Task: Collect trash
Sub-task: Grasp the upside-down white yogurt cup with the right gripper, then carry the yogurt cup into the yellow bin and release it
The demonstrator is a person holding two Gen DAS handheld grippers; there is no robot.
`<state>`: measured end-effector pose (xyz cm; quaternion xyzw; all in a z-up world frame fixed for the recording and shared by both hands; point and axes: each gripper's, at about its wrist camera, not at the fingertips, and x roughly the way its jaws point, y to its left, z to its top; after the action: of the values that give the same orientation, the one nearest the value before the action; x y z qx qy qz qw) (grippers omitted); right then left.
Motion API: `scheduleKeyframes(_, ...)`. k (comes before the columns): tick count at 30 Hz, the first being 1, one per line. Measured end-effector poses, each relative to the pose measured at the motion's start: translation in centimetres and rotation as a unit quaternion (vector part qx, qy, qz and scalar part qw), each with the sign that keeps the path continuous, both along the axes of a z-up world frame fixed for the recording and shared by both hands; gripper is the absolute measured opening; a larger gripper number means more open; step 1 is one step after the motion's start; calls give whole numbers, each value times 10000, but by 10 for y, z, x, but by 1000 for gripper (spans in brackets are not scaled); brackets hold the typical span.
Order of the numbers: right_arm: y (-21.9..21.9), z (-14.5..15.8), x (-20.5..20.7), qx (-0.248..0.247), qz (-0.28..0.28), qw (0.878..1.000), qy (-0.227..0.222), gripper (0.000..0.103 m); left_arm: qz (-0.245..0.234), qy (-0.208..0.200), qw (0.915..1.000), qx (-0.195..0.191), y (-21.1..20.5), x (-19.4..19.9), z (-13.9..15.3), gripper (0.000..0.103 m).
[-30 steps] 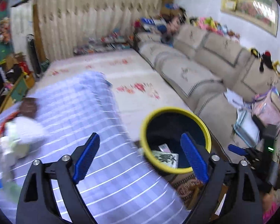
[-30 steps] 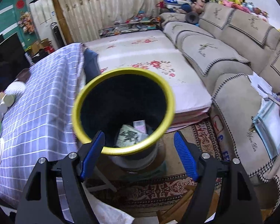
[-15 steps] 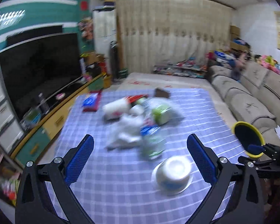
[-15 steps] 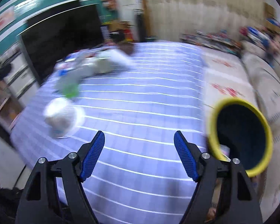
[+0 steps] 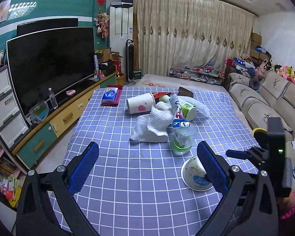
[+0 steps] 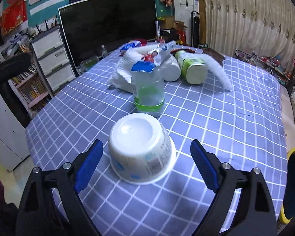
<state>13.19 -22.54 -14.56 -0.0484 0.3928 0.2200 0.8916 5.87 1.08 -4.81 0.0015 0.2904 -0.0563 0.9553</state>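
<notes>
Both tongs stand released and empty. Right tongs [image 6: 146, 164] straddle the upturned paper bowl [image 6: 141, 150], which sits between my fingers, untouched. Left tongs [image 5: 147, 166] hover over bare checked tablecloth [image 5: 127, 177]. Ahead of both: clear plastic cup [image 5: 182, 137], white towel [image 5: 152, 124], green-labelled bottle [image 6: 192, 68]. The yellow-rimmed bin [image 6: 294, 182] lies off my right. Most trash remains uncollected, in my judgement.
</notes>
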Motion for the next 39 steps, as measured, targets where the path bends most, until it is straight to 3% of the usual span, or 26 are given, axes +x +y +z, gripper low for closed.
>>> scheduleKeyframes(10, 21, -23, 19, -352, 47, 9991, 242, 86, 71, 173, 9998, -91, 2, 14, -10, 98)
scheduleKeyframes(11, 22, -26, 19, -417, 39, 9988, 251, 79, 77, 176, 9998, -88, 2, 14, -12, 98)
scheduleKeyframes(14, 21, -27, 19, -338, 5, 9991, 269, 78, 82, 203, 9997, -105, 3, 16, -15, 98)
scheduleKeyframes(22, -7, 6, 3, -72, -205, 9997, -72, 78, 61, 228, 9997, -59, -2, 19, -20, 98)
scheduleKeyframes(26, -62, 31, -4, -2, -850, 9959, -320, 78, 17, 258, 9997, 1, -8, 21, -22, 98)
scheduleKeyframes(32, -195, 37, -2, -17, -2574, 9660, -260, 78, -115, 302, 9995, 40, -22, 27, -26, 98)
scheduleKeyframes(34, -242, 23, 2, -204, -3169, 9482, -94, 78, -160, 321, 9993, 80, -28, 29, -27, 98)
scheduleKeyframes(39, -315, -22, 15, -447, -3958, 9157, 530, 78, -293, 404, 9986, 202, -47, 37, -32, 98)
